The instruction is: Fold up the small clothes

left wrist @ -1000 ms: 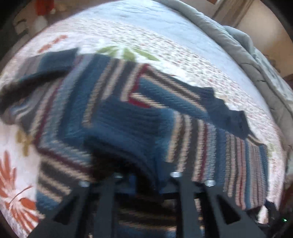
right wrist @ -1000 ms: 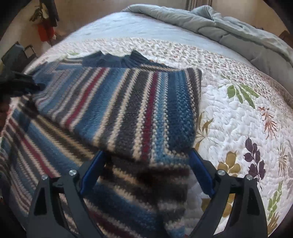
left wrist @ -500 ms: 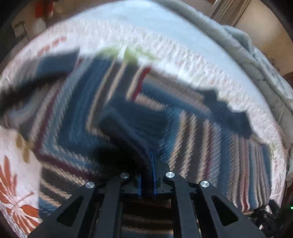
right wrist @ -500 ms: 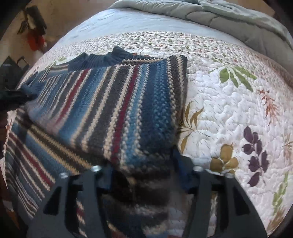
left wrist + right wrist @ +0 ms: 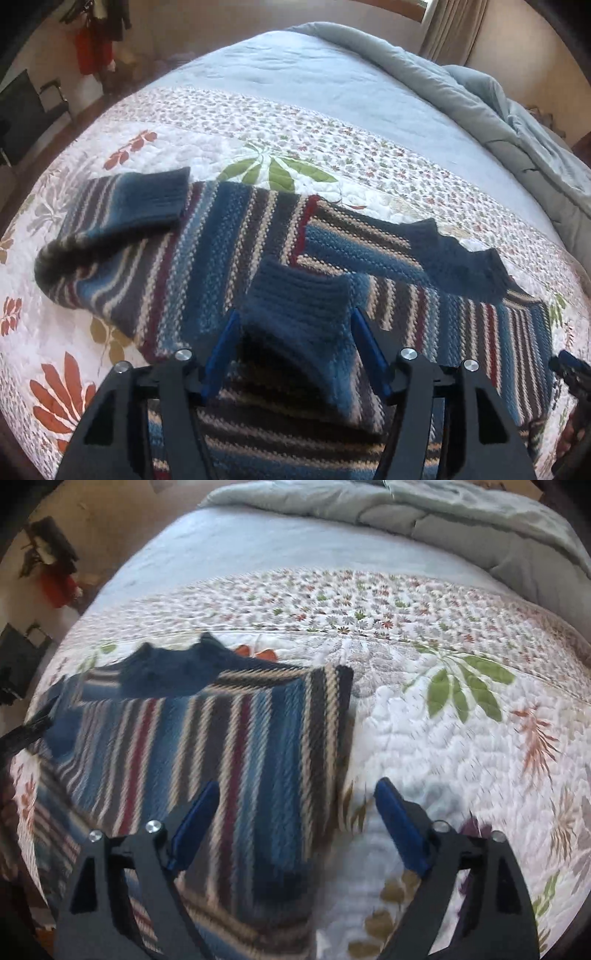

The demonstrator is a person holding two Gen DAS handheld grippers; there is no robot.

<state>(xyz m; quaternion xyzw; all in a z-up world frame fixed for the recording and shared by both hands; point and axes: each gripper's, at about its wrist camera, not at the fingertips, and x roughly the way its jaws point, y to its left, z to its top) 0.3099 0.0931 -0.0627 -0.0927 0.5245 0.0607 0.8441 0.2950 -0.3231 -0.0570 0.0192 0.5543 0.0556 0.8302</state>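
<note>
The left gripper (image 5: pixel 295 354) has just opened, releasing the sweater (image 5: pixel 229 258) cuff (image 5: pixel 299 306) between its jaws. The right gripper (image 5: pixel 295 823), released, has been opening beside the sweater's folded edge. Lift both clear before smoothing the folded sleeve flat.

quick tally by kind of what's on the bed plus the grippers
striped sweater: 1
floral quilt: 1
grey comforter: 1
grippers: 2, left gripper and right gripper, both open
total: 5

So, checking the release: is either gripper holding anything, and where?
Nothing is held: left gripper open around the sweater cuff; right gripper open.
</note>
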